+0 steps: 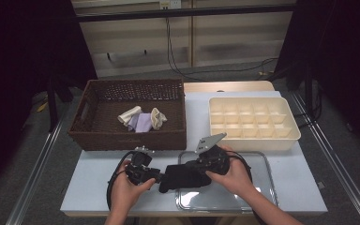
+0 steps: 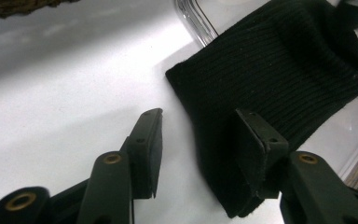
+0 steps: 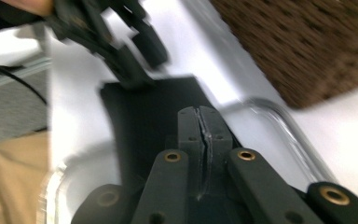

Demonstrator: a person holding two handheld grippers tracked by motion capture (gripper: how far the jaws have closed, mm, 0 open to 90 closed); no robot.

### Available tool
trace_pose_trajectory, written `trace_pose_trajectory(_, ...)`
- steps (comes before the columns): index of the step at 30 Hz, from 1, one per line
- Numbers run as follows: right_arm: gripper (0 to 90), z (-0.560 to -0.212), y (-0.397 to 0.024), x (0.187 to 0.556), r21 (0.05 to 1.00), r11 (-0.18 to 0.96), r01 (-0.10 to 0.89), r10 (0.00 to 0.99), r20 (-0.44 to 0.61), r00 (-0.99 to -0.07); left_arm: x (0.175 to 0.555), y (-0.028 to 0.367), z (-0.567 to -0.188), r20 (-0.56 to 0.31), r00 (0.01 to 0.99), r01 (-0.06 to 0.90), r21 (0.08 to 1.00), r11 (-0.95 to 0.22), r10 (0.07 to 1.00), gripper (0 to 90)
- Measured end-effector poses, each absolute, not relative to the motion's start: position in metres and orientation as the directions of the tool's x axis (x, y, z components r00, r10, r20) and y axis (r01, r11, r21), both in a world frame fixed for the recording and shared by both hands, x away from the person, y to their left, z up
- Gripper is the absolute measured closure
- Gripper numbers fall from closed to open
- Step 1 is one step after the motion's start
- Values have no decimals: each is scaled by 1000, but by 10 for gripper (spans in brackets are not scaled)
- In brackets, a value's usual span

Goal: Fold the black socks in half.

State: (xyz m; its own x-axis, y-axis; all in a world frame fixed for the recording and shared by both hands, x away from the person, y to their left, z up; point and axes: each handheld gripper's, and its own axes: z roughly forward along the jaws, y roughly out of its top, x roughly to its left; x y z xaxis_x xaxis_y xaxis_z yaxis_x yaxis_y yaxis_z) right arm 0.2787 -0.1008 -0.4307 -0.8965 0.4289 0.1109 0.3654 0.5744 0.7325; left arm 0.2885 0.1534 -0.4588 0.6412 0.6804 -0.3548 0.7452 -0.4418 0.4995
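Observation:
A black ribbed sock [image 1: 183, 177] lies flat at the table's front, its right part on a clear tray [image 1: 262, 187]. My left gripper [image 1: 158, 178] points at the sock's left end. In the left gripper view it [image 2: 198, 113] is open, one jaw over the bare table and the other on top of the sock [image 2: 270, 65], not pinching it. My right gripper [image 1: 198, 168] is at the sock's right end. In the right gripper view it [image 3: 204, 112] has its pads pressed together over the sock [image 3: 149, 112], holding that end.
A brown wicker basket [image 1: 126, 138] stands behind the grippers with several rolled pale socks [image 1: 143, 119] inside. A cream divided box [image 1: 255, 143] sits at the back right. The tray's rim [image 3: 279, 121] runs beside the right jaws. Bare white table [image 1: 93, 178] lies left.

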Motion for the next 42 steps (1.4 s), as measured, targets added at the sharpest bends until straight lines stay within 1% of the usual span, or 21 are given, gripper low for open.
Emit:
trace_pose_trajectory(1,877,-431,-98,278,736,586,340,414,89,-906,288,153,-459,-356,640,746,499,-441,681,529)
trace_pose_trajectory(4,878,-440,-91,276,712,617,336,395,88,-914,289,154,-460,-357,636,749,500,-435,684,524)
trace_pose_trajectory(8,895,-454,-97,275,669,650,360,405,97,-909,288,155,-461,-357,639,746,502,-437,681,523)
trace_pose_trajectory(11,900,-460,-102,273,684,627,373,409,119,-905,288,153,-462,-357,642,745,500,-442,678,527)
trace_pose_trajectory(15,900,-461,-101,271,687,631,361,410,100,-907,287,151,-462,-344,652,736,500,-456,675,554)
trace_pose_trajectory(19,900,-462,-102,271,691,621,371,414,113,-903,286,149,-462,-340,662,728,503,-466,668,613)
trace_pose_trajectory(23,900,-463,-102,271,695,616,371,414,115,-903,285,145,-463,-361,662,732,501,-462,657,720)
trace_pose_trajectory(24,900,-463,-102,271,695,616,372,414,117,-903,285,145,-462,-366,658,736,498,-459,658,761)
trace_pose_trajectory(27,900,-463,-102,271,693,616,375,414,120,-902,285,145,-460,-369,650,743,491,-455,664,842)
trace_pose_trajectory(33,900,-463,-102,272,695,613,375,415,120,-902,288,150,-446,-406,635,756,502,-420,657,864)
trace_pose_trajectory(39,900,-463,-97,272,699,605,382,417,131,-900,292,147,-421,-394,663,732,519,-441,637,869)
trace_pose_trajectory(42,900,-463,-90,273,701,614,363,406,114,-907,294,147,-413,-388,669,727,517,-451,634,870)
